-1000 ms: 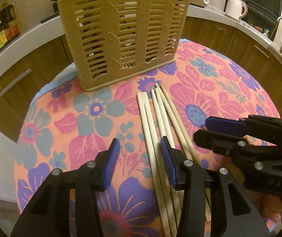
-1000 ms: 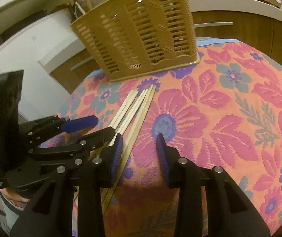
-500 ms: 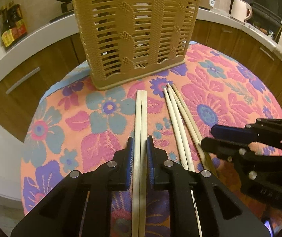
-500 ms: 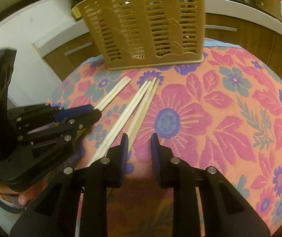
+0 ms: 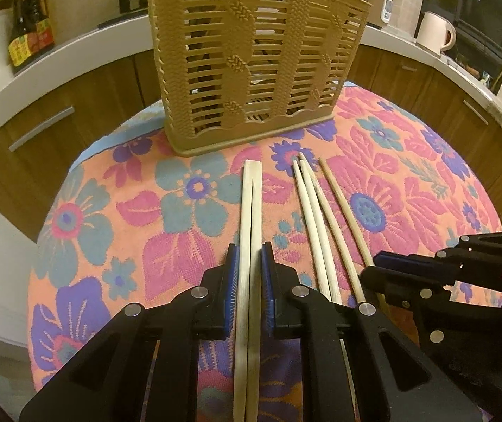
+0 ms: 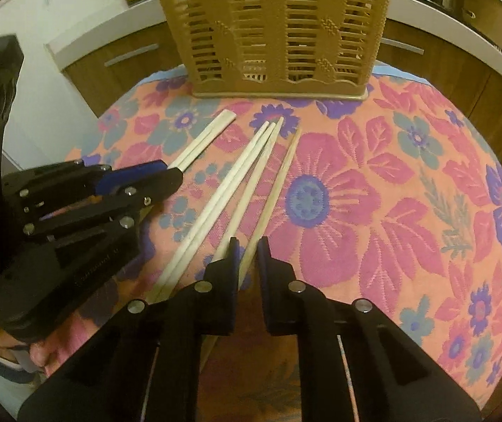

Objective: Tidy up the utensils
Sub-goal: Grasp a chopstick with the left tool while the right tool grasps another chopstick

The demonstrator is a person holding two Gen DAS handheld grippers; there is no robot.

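Clamping flat chopstick pair [image 5: 249, 246]: left gripper [image 5: 249, 274] | right gripper [image 6: 249, 263] jaws narrow around single chopstick [image 6: 272, 193]

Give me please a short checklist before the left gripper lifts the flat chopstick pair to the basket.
1. Left gripper shut on the flat chopstick pair: ok.
2. Both sticks of the pair between the fingers: ok.
3. Pair apart from the three round chopsticks: ok.
4. Basket upright on the floral cloth, ahead of the pair: ok.
5. Right gripper aside from the left one's path: ok; it stands around one round chopstick, grip cannot tell.
6. Free room inside the basket: cannot tell.
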